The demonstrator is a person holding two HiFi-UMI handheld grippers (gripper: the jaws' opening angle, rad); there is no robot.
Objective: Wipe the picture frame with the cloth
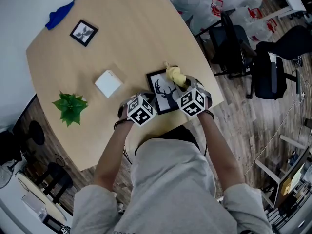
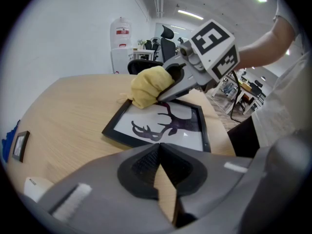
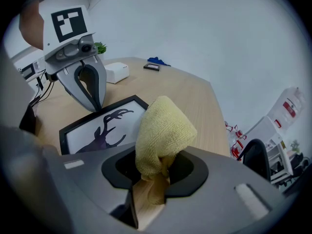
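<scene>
A black picture frame [image 1: 163, 92] with a deer silhouette lies flat near the table's front edge, also seen in the left gripper view [image 2: 161, 126] and the right gripper view [image 3: 102, 126]. My right gripper [image 3: 156, 174] is shut on a bunched yellow cloth [image 3: 163, 130], and the cloth [image 2: 148, 86] presses on the frame's far corner [image 1: 175, 75]. My left gripper [image 2: 158, 150] is shut and holds nothing. It stands at the frame's left edge [image 1: 141, 110], tips down by the black border [image 3: 95, 104].
On the wooden table [image 1: 122, 38] are a white box [image 1: 108, 83], a green plant [image 1: 70, 106], a small framed picture [image 1: 84, 32] and a blue cloth [image 1: 59, 14]. Office chairs [image 1: 234, 43] stand to the right of the table.
</scene>
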